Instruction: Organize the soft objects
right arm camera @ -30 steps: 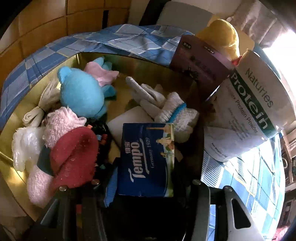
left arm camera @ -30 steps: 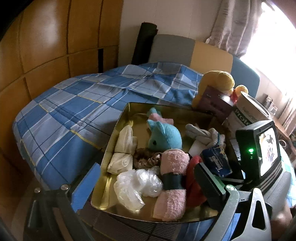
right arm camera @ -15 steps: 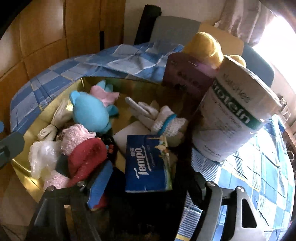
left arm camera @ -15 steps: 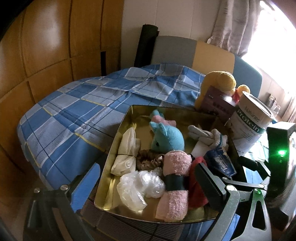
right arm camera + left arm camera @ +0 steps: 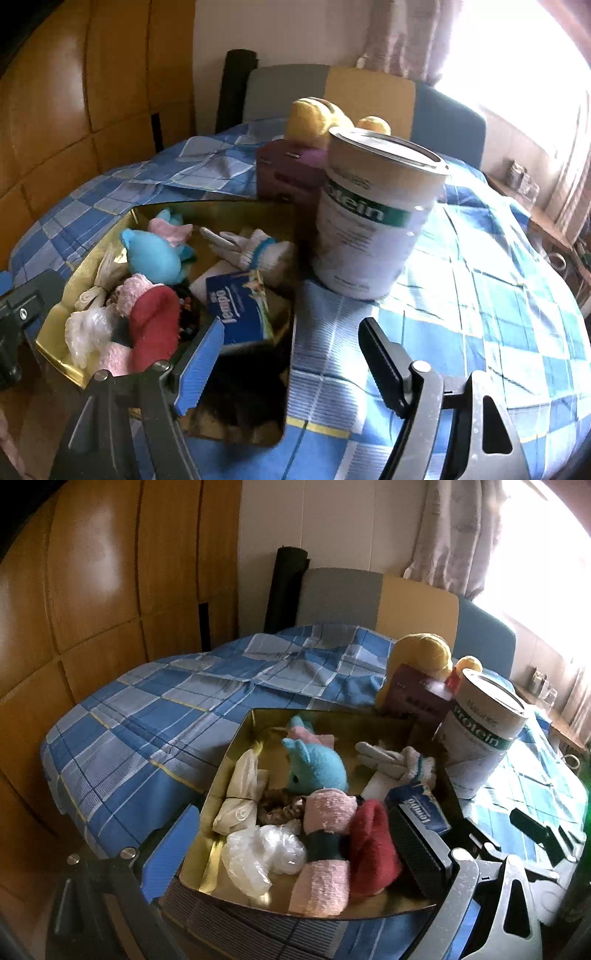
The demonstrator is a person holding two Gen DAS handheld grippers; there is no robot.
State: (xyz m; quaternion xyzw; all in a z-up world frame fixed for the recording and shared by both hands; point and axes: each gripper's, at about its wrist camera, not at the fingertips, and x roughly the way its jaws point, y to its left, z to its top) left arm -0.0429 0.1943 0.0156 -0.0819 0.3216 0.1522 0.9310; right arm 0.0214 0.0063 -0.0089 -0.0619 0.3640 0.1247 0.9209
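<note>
A gold tin tray (image 5: 236, 746) (image 5: 92, 254) on the blue checked bed holds soft things: a turquoise plush (image 5: 317, 768) (image 5: 153, 256), a pink rolled towel (image 5: 325, 849), a red cloth (image 5: 373, 849) (image 5: 153, 325), a clear plastic bag (image 5: 262, 856), cream cloth (image 5: 240, 794), grey gloves (image 5: 391, 762) (image 5: 251, 247) and a blue Tempo tissue pack (image 5: 421, 808) (image 5: 236, 310). My left gripper (image 5: 295, 849) is open over the tray's near edge, empty. My right gripper (image 5: 291, 362) is open and empty above the tray's right corner.
A white protein powder can (image 5: 373, 218) (image 5: 480, 738) stands right of the tray. A maroon box (image 5: 291, 173) and a yellow plush (image 5: 314, 118) sit behind it. A wooden wardrobe (image 5: 92, 590) is left, a chair (image 5: 369, 598) behind the bed, a window at right.
Both grippers have pulled back and up from the tray. The right gripper has let go of the Tempo pack, which now lies in the tray, and swung to the right.
</note>
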